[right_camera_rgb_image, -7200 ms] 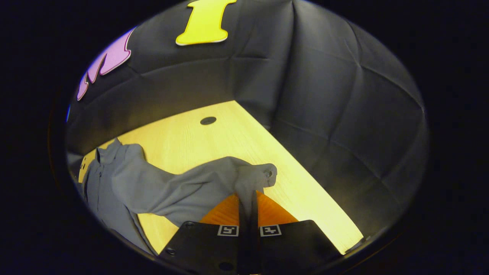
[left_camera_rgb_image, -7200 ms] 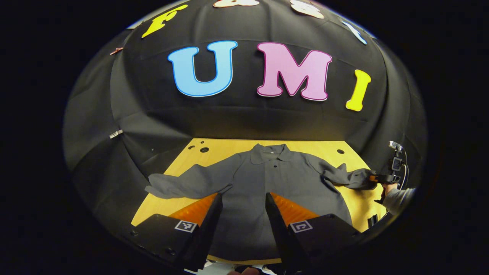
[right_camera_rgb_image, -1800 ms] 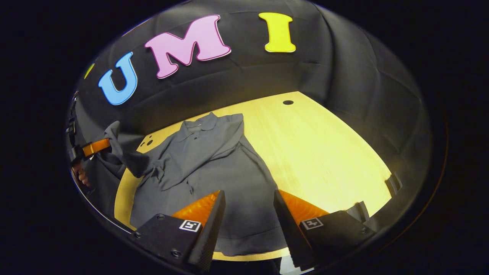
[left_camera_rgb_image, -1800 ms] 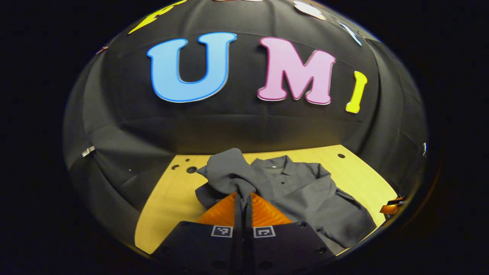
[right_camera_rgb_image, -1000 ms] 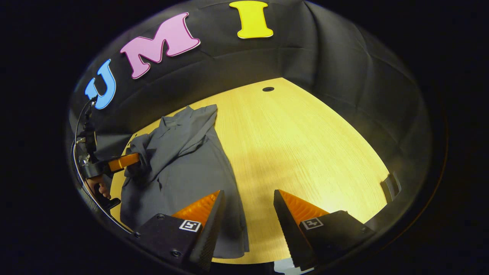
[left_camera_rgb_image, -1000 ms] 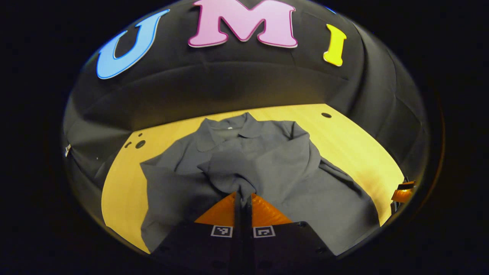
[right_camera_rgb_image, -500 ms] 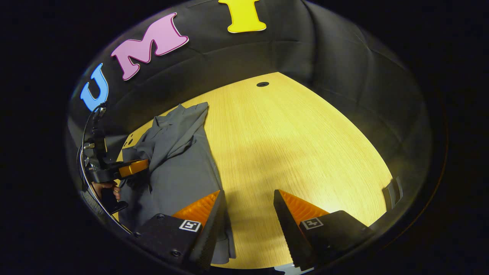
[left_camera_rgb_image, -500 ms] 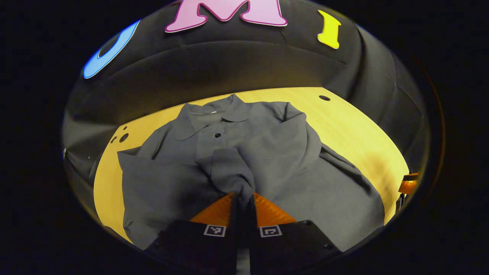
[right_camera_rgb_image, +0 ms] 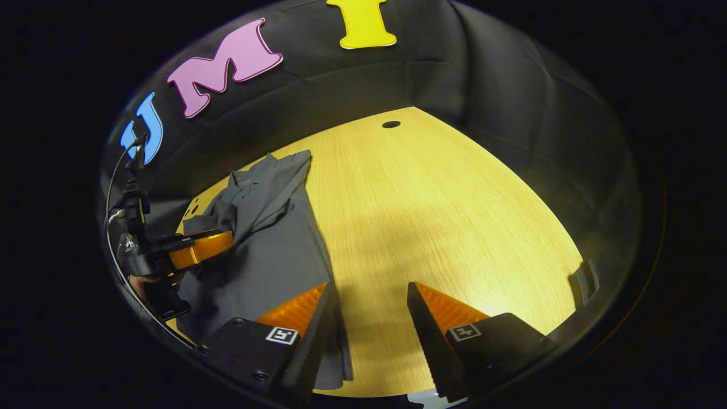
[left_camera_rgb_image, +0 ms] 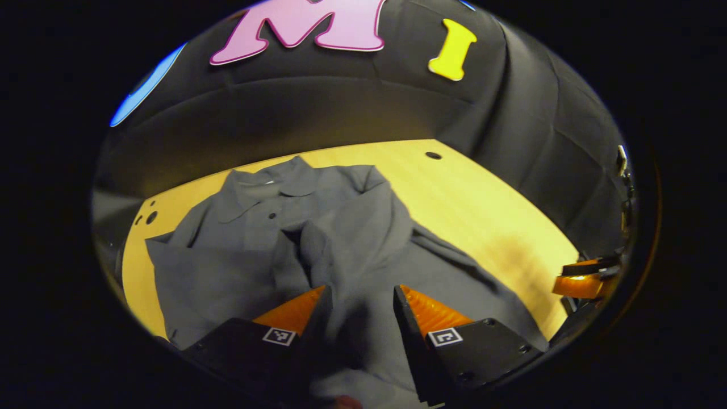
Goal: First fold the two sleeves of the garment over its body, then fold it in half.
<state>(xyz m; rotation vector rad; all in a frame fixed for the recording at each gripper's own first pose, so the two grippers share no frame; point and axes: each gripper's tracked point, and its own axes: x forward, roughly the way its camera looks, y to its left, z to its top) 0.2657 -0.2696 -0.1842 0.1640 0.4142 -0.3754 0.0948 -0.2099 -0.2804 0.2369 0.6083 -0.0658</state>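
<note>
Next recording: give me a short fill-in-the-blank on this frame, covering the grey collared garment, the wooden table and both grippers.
1. The left gripper has its fingers ____ above the grey collared garment.
2. The right gripper holds ____ between its fingers.
3. Both sleeves lie folded over the garment's ____.
4. The garment rests on a ____ wooden table.

Missing words: open; nothing; body; yellow

We see the hem of the garment [left_camera_rgb_image: 363, 358] hidden under the left gripper [left_camera_rgb_image: 356, 301], and the hand [right_camera_rgb_image: 149, 279] behind its far body is too dark to tell.
</note>
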